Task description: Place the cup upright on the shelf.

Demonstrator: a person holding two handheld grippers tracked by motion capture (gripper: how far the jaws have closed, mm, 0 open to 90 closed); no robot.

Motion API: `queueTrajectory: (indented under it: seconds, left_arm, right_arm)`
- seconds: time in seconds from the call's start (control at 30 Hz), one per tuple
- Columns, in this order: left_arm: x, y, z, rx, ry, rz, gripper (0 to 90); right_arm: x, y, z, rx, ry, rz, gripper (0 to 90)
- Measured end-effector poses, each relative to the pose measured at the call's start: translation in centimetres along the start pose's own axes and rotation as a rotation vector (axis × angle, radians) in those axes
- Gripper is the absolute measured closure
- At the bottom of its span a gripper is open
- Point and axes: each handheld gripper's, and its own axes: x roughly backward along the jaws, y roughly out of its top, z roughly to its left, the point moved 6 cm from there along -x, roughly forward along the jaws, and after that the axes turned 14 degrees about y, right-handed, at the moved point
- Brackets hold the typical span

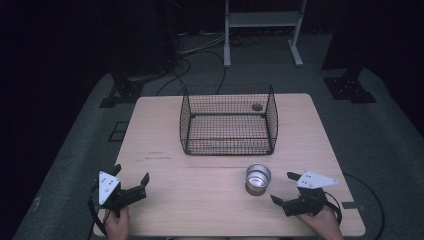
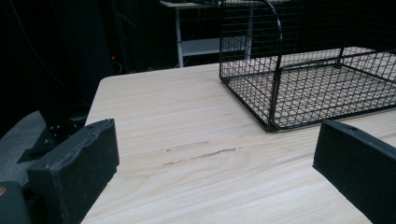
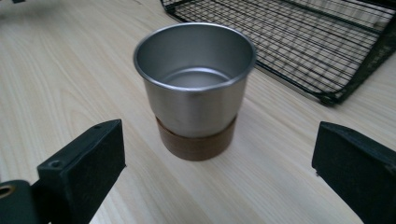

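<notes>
A steel cup (image 1: 258, 178) with a brown base stands upright and empty on the wooden table (image 1: 200, 200), just in front of the black wire basket (image 1: 228, 120). My right gripper (image 1: 284, 188) is open at the table's front right, its jaws spread wide toward the cup (image 3: 195, 88), a short way from it. At the front left my left gripper (image 1: 131, 178) is open too, holding nothing, and points toward the basket (image 2: 308, 70).
The basket holds nothing that I can make out. A small round dark mark (image 1: 257, 106) shows on the table behind its far right corner. Beyond the table are stand feet (image 1: 120, 92), cables and a white frame (image 1: 262, 30) on grey floor.
</notes>
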Motion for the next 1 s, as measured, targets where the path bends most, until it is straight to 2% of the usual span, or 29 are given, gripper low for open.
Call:
queueTrajectory:
  seconds: [0.1, 0.4, 0.87, 1.0]
  left_arm:
    - [0.0, 0.0, 0.1, 0.0, 0.004, 0.0, 0.0]
    - [0.1, 0.0, 0.0, 0.003, 0.002, 0.002, 0.0]
    - [0.1, 0.0, 0.1, 0.005, 0.004, -0.003, 0.0]
    - [0.1, 0.1, 0.0, 0.002, 0.004, -0.005, 0.0]
  right_arm:
    - [-0.6, 0.4, 0.3, 0.003, 0.019, 0.002, 2.0]
    - [-2.5, 0.7, 0.6, -0.004, 0.049, 0.053, 0.6]
    - [-4.8, 1.5, -0.1, -0.017, 0.044, 0.104, 0.6]
    - [-5.4, 1.7, -0.4, -0.021, 0.04, 0.101, 0.6]
